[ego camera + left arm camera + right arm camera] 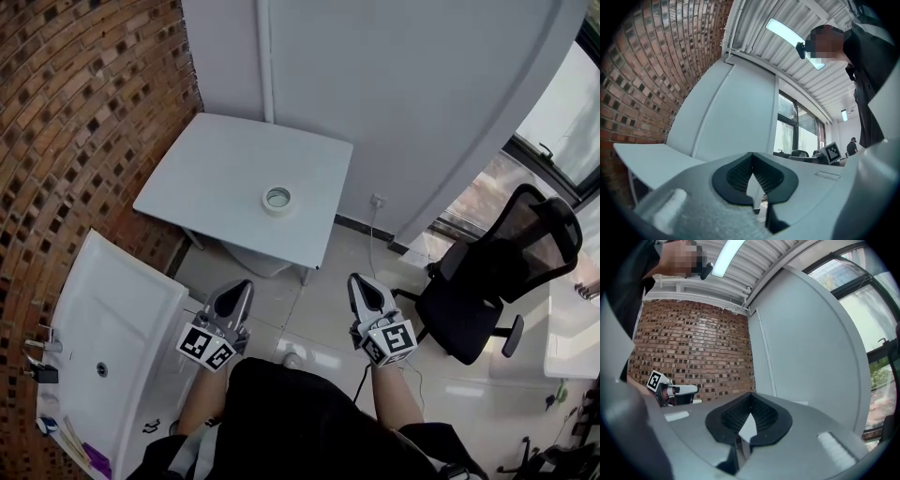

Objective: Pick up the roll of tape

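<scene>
I see the roll of tape (pixel 277 200) lying flat, hole up, on the white table (pixel 211 164), toward its near right part. The table stands in the corner between the brick wall (pixel 84 103) and a white wall panel (pixel 412 94). Both of my grippers are well short of the roll, held over the tiled floor (pixel 319 300) on the near side of the table and pointing toward it. The left gripper (pixel 236 292) has its jaws closed: in its own view the black ribbed pads (pixel 740 176) meet at the tip and hold nothing. The right gripper (pixel 364 291) is the same, jaws together and empty, with the tips touching in its own view. The two grippers sit side by side, apart from each other, marker cubes toward me. A white basin (pixel 112 319) lies to my left below the brick wall, and a black office chair (pixel 487 281) stands to my right near the window.
</scene>
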`<state>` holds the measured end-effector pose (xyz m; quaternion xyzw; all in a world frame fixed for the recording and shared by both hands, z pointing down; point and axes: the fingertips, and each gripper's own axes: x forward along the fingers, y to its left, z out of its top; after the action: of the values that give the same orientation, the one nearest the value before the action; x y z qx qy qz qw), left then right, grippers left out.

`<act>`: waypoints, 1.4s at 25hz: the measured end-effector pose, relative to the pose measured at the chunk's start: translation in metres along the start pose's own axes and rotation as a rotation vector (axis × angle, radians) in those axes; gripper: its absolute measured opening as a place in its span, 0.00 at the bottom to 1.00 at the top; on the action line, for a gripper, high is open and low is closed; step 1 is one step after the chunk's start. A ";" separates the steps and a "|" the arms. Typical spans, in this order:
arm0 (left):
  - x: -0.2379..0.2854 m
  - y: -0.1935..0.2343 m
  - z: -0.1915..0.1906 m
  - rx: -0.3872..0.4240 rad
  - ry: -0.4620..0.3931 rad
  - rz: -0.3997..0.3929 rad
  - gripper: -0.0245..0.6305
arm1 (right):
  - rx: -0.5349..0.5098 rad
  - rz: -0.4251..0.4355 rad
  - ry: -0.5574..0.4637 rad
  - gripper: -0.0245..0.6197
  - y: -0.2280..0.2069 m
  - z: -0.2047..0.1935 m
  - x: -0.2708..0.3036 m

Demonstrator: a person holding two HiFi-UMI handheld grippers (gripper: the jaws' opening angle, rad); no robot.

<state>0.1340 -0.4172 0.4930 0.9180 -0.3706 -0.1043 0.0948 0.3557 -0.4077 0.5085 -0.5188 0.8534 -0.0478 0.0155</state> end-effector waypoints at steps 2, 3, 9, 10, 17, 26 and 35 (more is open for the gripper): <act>0.000 0.004 0.000 0.001 0.000 -0.002 0.04 | 0.011 -0.009 0.012 0.05 -0.006 -0.005 0.004; 0.000 0.007 0.001 -0.001 -0.004 -0.005 0.04 | 0.009 -0.010 0.024 0.04 -0.008 -0.010 0.008; 0.009 0.041 -0.002 -0.003 0.013 -0.004 0.04 | -0.014 0.010 0.042 0.05 -0.001 -0.016 0.042; 0.014 0.048 -0.001 -0.001 0.013 -0.006 0.04 | -0.015 0.015 0.044 0.05 -0.002 -0.015 0.048; 0.051 0.094 0.017 0.028 0.022 -0.047 0.04 | -0.012 0.016 0.063 0.05 -0.014 -0.011 0.102; 0.080 0.143 0.032 0.017 0.014 -0.089 0.04 | -0.035 0.080 0.056 0.05 -0.005 -0.002 0.176; 0.086 0.192 0.022 -0.008 0.018 -0.068 0.04 | -0.043 0.128 0.097 0.05 -0.003 -0.013 0.221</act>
<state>0.0619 -0.6148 0.5092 0.9306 -0.3378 -0.1009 0.0981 0.2555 -0.6043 0.5265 -0.4605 0.8854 -0.0532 -0.0340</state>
